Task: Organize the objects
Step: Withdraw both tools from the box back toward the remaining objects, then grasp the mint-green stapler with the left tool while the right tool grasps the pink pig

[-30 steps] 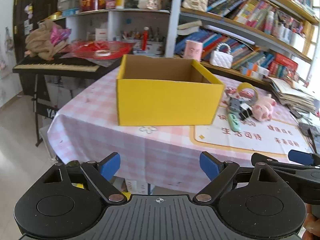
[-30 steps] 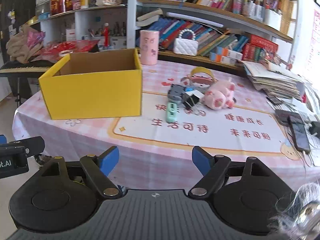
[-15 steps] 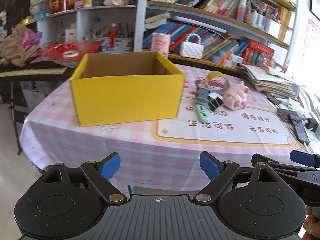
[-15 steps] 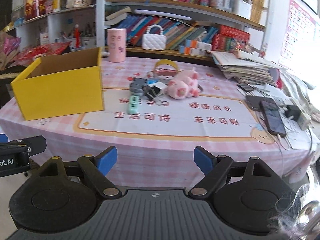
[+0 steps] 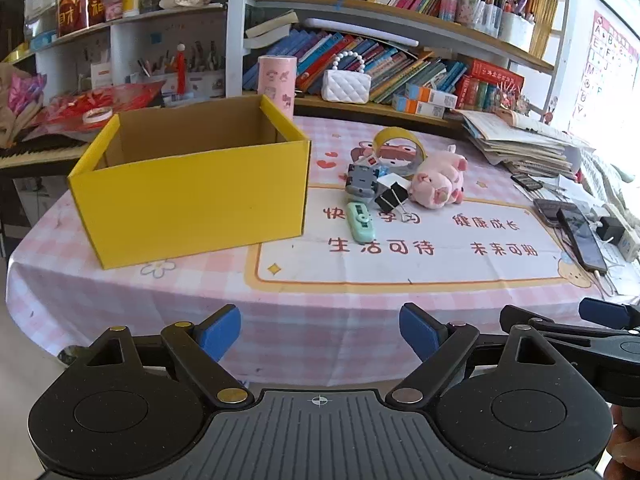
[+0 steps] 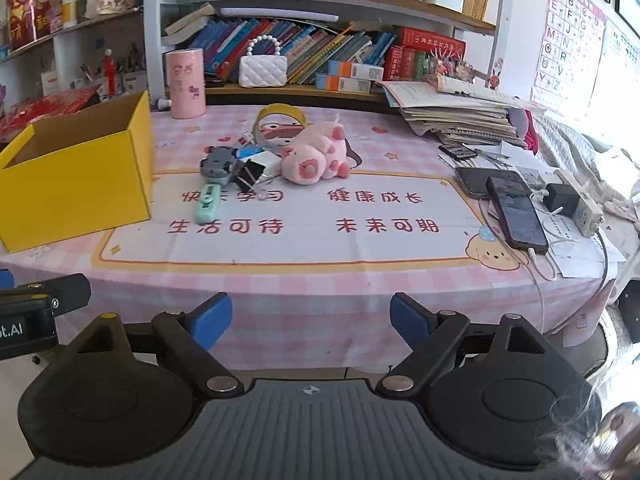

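Nearest, the left gripper [image 5: 320, 330] hung before the table's front edge, its blue pads wide apart with nothing between them. The right gripper [image 6: 311, 319] hung likewise beside it; its jaws had just been opening and stood wide, also empty.

The table [image 5: 280, 320] wore a pink checked cloth with a white printed mat [image 6: 280, 240] laid across its middle. On the left of the cloth stood a yellow box [image 5: 192, 204], open at the top; what showed of its brown inside was bare, though its floor was hidden behind the front wall.

Just right of the box lay the loose things in a tight cluster. A mint green case [image 5: 361, 222] lay nearest on the mat. Behind it sat a black clip [image 5: 390, 199] and a small grey toy [image 5: 362, 179], touching or nearly so. A pink plush pig [image 5: 438, 186] lay to the right of them, and a tape roll [image 5: 397, 150] stood tilted behind the pig.

At the right edge lay two phones [image 6: 516, 210], a charger and cables. Farther back rose a pile of papers [image 6: 460, 116], and a pink cylinder [image 6: 185, 84] stood behind the box.

Beyond the table, shelves [image 6: 320, 4] held rows of books and a white quilted bag [image 6: 263, 70]. An alphabet poster [image 6: 568, 36] hung on the right wall.
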The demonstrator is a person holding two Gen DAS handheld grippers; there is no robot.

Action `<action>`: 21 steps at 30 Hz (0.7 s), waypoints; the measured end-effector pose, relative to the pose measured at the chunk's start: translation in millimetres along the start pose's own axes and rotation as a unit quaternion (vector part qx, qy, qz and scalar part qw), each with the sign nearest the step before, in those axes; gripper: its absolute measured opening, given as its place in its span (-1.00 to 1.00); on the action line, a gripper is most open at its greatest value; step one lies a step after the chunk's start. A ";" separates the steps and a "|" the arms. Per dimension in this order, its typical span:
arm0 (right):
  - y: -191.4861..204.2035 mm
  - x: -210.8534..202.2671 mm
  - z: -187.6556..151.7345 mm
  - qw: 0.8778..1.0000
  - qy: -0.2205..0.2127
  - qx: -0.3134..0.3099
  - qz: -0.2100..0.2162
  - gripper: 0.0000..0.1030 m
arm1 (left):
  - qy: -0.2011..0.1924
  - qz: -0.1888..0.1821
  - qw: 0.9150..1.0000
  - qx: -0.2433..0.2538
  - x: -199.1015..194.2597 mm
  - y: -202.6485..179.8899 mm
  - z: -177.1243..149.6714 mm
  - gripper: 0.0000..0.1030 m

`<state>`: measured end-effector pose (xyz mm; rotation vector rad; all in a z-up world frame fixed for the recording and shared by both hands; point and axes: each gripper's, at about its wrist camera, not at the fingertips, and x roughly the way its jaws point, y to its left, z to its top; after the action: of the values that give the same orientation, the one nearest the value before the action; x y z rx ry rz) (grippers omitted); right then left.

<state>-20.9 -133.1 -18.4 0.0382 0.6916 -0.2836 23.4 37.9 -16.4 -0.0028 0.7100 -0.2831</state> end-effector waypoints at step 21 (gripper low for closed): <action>-43.7 100.0 64.1 0.998 0.003 -0.053 0.044 0.70 | 0.028 0.026 0.999 -0.022 92.0 -52.0 48.2 0.64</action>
<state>80.6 -207.9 -29.8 -0.0312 0.7078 -0.1626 107.5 -40.2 -33.8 -0.0189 0.7709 -0.2189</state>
